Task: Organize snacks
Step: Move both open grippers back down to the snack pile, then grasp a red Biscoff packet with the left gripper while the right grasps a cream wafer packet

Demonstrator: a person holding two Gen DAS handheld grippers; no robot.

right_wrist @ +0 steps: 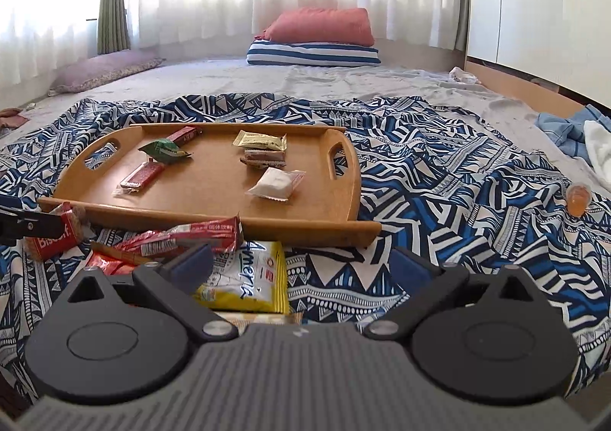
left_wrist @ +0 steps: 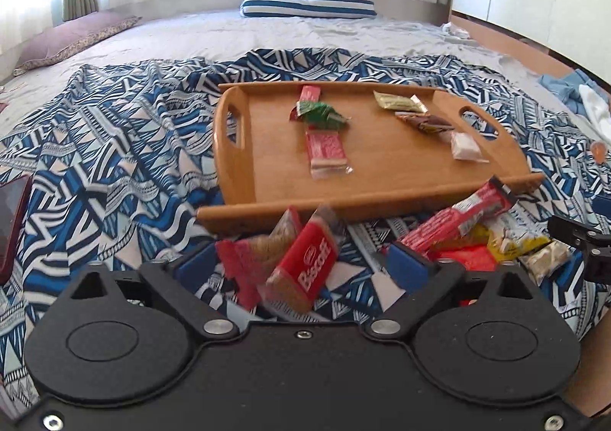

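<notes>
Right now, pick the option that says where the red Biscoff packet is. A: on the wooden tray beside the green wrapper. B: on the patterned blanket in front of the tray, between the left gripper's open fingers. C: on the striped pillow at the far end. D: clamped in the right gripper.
B: the Biscoff packet lies on the patterned blanket short of the wooden tray, between the open fingers of the left gripper, unpressed.

Right gripper [right_wrist: 301, 266] open over yellow packet [right_wrist: 252, 278]; wooden tray [right_wrist: 214, 213] beyond holds snacks.
</notes>
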